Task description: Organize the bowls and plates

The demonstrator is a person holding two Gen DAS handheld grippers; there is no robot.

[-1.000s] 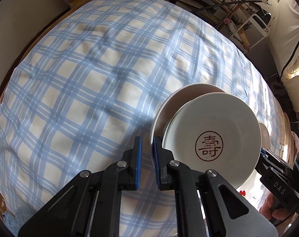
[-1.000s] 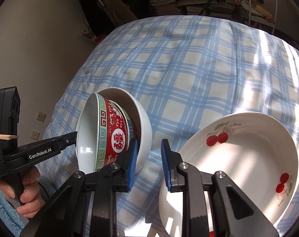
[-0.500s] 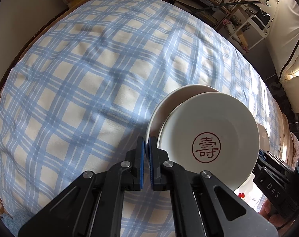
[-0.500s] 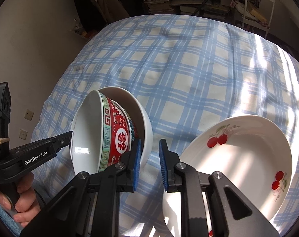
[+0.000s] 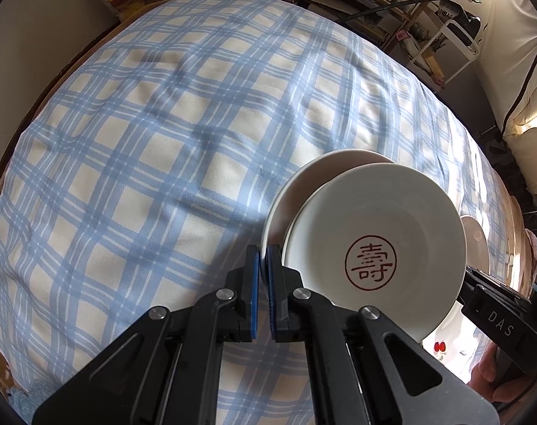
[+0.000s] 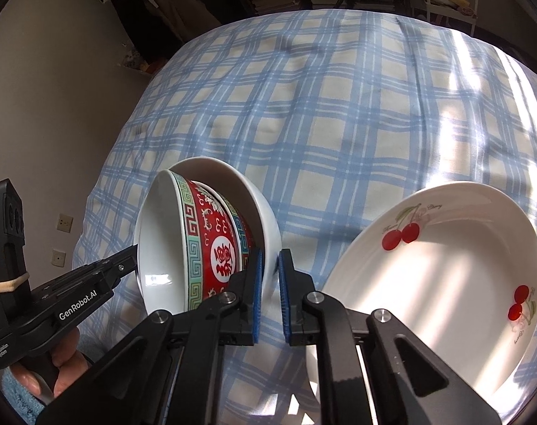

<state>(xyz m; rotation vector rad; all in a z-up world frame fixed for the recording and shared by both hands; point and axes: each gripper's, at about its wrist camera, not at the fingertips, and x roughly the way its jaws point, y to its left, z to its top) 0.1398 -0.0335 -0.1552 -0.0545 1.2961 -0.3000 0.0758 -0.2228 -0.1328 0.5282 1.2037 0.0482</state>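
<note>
Blue plaid cloth (image 5: 162, 163) over the table, cluttered shelves behind. Left gripper (image 5: 263, 276) is pinched nearly closed on the white bowl's (image 5: 303, 184) rim, lower centre of frame, red bowl (image 5: 374, 248) nested inside. Right gripper (image 6: 271, 283) clamps the same white bowl's rim from the opposite side, narrow gap. Cherry plate (image 6: 445, 283) sits lower right. Advice: lift both sides level, keep the nested bowl from sliding out, set down gently.

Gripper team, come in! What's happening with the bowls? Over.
Left gripper pinched on the nested bowls' rim. Right gripper around the white bowl's wall, grip unclear. Bowls tipped sideways. Cherry plate close on the right.
</note>
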